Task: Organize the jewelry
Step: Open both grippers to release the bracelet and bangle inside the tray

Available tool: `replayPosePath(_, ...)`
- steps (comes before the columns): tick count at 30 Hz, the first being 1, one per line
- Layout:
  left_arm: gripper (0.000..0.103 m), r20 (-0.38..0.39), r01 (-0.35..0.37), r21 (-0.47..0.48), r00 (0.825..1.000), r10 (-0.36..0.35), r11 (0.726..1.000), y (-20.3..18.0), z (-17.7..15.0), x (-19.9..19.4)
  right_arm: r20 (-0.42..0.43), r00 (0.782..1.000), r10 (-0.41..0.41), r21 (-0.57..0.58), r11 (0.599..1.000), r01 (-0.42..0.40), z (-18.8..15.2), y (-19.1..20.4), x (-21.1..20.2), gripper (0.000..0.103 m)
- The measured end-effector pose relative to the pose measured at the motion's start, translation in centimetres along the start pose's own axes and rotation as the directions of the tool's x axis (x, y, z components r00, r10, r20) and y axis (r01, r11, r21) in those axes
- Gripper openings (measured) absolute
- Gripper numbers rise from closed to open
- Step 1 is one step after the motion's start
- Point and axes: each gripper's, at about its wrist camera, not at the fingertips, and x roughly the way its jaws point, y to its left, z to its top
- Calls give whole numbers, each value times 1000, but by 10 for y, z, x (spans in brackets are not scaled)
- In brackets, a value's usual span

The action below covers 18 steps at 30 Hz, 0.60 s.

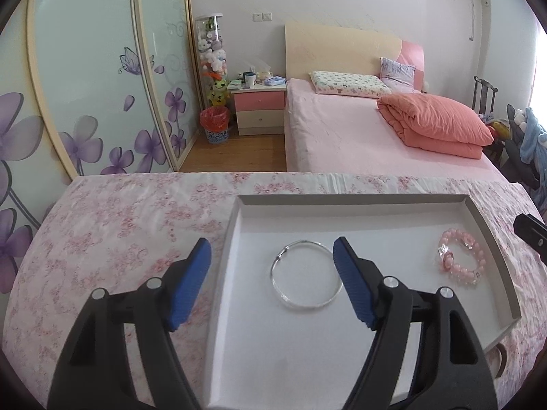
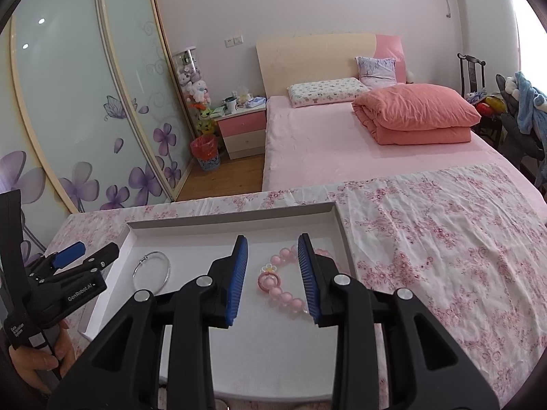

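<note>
Floral-clothed tabletop [image 1: 119,225], white tray [image 1: 355,200], left tongs [image 1: 271,256] spread wide beside silver bangle [image 1: 306,275], right tongs [image 2: 271,249] parted (gripping nothing) astride pink bead bracelet [image 2: 285,294]

Beyond the flowered cloth [image 1: 130,225], you see a bed [image 1: 345,136] in pink sheets, with a folded coral quilt [image 1: 434,124] and two pillows by the headboard. Left of it stands a pink and cream nightstand [image 1: 259,109], cluttered on top, with a red-lined wastebasket [image 1: 214,124] on the wooden floor beside it. You also face a wardrobe [image 1: 89,85] with purple flowers on its sliding doors, and a tall clear tube of plush toys [image 1: 213,58] in the corner.
</note>
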Motion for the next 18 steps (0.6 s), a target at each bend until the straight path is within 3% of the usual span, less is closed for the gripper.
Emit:
replayPosePath(5, 80, 33, -2, 3, 999, 2, 1000, 17, -20, -34, 7, 1000, 0, -21, 1000, 1, -18, -6, -28, 47)
replayPosePath(8, 84, 49, 7, 8, 999, -7, 1000, 31, -41, -56, -2, 1000, -4, -32, 999, 4, -34, -11, -43, 49)
replayPosePath(18, 92, 65, -22, 32, 998, 19, 999, 64, -103, -102, -150, 986, -77, -102, 993, 62, -97, -28, -53, 59)
